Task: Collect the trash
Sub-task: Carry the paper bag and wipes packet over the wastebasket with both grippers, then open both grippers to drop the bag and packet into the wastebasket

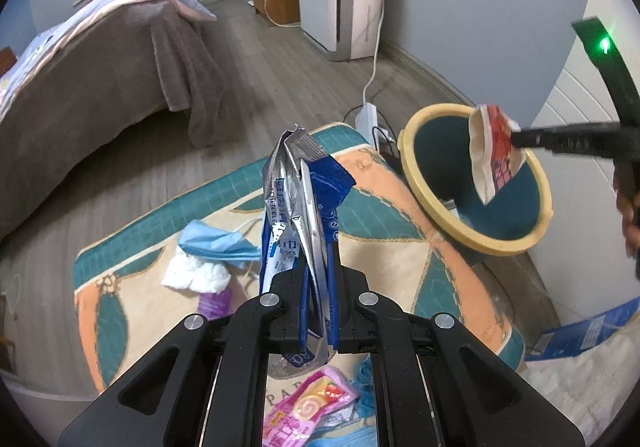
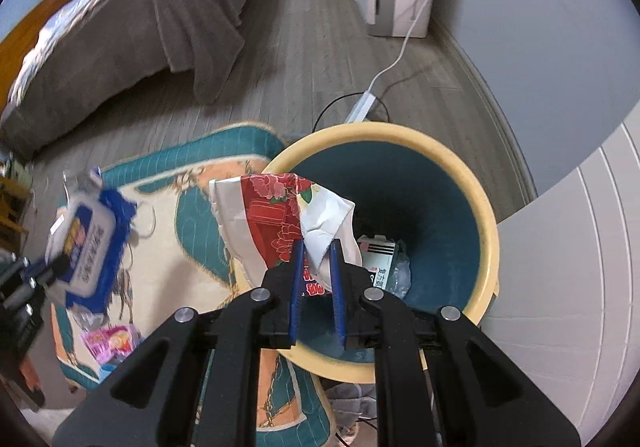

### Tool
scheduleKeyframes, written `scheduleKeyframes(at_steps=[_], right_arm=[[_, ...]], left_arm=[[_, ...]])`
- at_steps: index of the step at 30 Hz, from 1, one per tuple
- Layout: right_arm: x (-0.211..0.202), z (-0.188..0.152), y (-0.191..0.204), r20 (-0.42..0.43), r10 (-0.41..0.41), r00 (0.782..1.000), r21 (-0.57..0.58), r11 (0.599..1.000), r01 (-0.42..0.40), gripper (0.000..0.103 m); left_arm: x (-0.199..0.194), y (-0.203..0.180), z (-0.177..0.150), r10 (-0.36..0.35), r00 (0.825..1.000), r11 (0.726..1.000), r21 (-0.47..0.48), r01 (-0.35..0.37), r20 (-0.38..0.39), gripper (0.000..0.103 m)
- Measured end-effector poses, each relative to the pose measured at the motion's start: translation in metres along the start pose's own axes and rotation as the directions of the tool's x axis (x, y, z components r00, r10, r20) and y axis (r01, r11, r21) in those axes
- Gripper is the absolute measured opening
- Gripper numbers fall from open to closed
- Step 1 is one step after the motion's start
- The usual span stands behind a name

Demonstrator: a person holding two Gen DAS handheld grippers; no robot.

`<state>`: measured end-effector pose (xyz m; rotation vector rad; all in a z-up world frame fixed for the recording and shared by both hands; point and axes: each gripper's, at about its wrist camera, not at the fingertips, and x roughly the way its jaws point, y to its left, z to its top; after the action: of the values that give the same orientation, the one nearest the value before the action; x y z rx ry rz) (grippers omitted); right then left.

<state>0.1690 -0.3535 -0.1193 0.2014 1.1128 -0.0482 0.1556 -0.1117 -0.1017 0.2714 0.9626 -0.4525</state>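
**Wrappers carried to the bin**

Trash rides in both claws. The left gripper (image 1: 316, 311) pinches a blue-and-silver wipes pack (image 1: 298, 215) above the rug (image 1: 400, 267). Farther right, the right gripper (image 2: 316, 271) pinches a red-and-white wrapper (image 2: 280, 219) over the bin (image 2: 484, 231); best released well inside the rim.

Blue wipes pack (image 2: 86, 243) left of the right gripper (image 2: 316, 267) is smeared, print unreadable. Pink wrapper (image 1: 308, 411) below the left gripper (image 1: 316, 287) runs off frame, partly hidden.
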Motion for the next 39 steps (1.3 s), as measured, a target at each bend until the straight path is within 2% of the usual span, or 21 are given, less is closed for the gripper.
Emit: scheduleKeyframes(at_steps=[3,7,12,19,23,28,33,39], right_arm=[[0.002,0.002,-0.009,0.005,-0.019,1.0,0.016,1.0,0.019,0.013],[0.01,0.003,-0.024,-0.005,-0.025,1.0,0.053,0.998,0.025,0.013],[0.015,0.002,-0.046,-0.008,-0.016,1.0,0.105,0.994,0.017,0.013],[0.016,-0.001,-0.077,-0.008,-0.032,0.999,0.158,0.987,0.033,0.013],[0.019,-0.005,-0.089,-0.02,-0.023,1.0,0.197,0.98,0.026,0.013],[0.026,-0.004,-0.089,-0.032,-0.027,0.999,0.198,0.98,0.033,0.013],[0.027,-0.003,-0.088,-0.032,-0.03,0.999,0.197,0.98,0.036,0.013],[0.024,-0.004,-0.088,-0.009,-0.032,0.999,0.212,0.977,0.033,0.013]], left_arm=[[-0.003,-0.008,0.002,0.0,1.0,1.0,0.005,0.0,0.01,0.009],[-0.011,-0.033,0.011,-0.007,0.998,1.0,0.021,0.005,0.065,0.009],[-0.003,-0.065,0.021,-0.092,0.992,0.995,-0.029,0.095,0.09,0.009],[0.022,-0.118,0.045,-0.161,0.984,0.987,-0.006,0.162,0.071,0.009],[0.039,-0.13,0.053,-0.183,0.982,0.983,-0.02,0.184,0.043,0.009],[0.057,-0.136,0.058,-0.17,0.985,0.985,-0.034,0.171,0.022,0.009],[0.065,-0.147,0.061,-0.124,0.992,0.992,0.011,0.124,0.02,0.009],[0.059,-0.144,0.069,-0.107,0.992,0.994,0.002,0.107,0.065,0.009]])
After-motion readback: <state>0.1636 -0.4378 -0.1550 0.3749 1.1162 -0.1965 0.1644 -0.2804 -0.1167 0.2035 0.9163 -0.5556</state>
